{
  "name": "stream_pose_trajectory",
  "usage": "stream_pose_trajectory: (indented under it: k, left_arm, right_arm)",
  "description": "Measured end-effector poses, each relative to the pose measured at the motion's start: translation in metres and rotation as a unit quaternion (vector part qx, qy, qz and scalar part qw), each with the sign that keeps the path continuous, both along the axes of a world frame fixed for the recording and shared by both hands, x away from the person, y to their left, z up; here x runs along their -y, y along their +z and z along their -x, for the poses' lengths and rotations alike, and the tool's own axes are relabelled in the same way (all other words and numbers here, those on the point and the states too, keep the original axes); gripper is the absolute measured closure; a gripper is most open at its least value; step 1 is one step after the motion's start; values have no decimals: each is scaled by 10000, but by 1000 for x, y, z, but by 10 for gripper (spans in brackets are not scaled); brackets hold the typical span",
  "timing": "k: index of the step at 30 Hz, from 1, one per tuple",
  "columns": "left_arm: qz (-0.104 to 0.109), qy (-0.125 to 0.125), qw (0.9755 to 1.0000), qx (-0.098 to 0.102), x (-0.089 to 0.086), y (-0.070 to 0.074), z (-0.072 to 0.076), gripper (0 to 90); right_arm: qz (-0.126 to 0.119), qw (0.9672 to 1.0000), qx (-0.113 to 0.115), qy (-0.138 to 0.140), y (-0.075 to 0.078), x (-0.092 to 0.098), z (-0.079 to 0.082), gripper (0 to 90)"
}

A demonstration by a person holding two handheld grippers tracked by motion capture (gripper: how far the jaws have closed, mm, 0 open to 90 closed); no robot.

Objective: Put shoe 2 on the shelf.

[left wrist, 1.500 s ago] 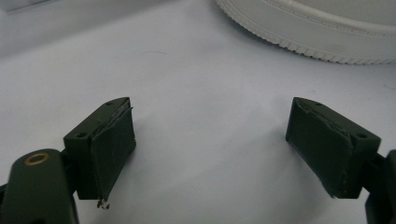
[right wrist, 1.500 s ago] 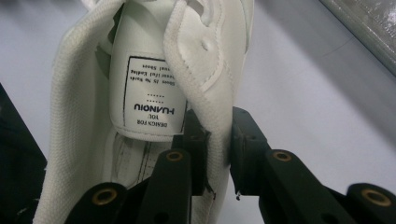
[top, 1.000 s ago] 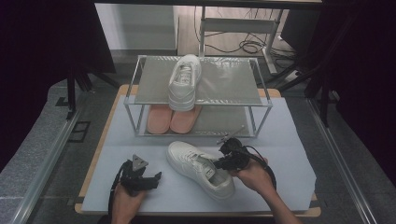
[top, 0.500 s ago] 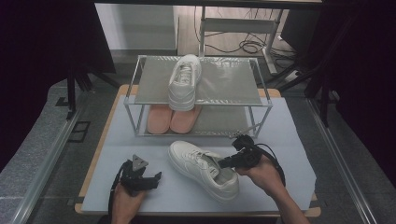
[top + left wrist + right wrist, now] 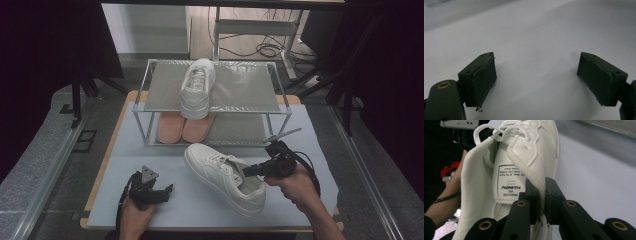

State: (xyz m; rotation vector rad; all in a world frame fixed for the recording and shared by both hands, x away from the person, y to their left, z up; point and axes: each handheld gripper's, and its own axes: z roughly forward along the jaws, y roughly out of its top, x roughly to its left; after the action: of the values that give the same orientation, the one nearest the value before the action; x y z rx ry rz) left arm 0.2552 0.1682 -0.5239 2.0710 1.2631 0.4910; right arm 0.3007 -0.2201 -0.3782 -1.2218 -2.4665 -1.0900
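Item: white sneaker, on the table mat before the shoe rack. My right gripper pinches its collar, jaws nearly closed; left gripper gapes, holding nothing. Step: lifting. Next, I judge: carry to its mate on top

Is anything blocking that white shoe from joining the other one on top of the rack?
Nothing visible. The right gripper grips the white shoe's collar, and the rack's top shelf has bare space beside the other shoe.
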Motion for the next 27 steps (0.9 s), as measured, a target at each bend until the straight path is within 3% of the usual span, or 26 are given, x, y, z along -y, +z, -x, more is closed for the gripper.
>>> stream_pose_trajectory:
  k: [16,27]
  left_arm:
    - [-11,-6,10000,-12,0,0,0,155]
    - [26,9,10000,-8,0,0,0,154]
  right_arm:
    - [-501,9980,-60,-389,33,29,6,824]
    - [-822,9933,-89,-806,63,52,8,825]
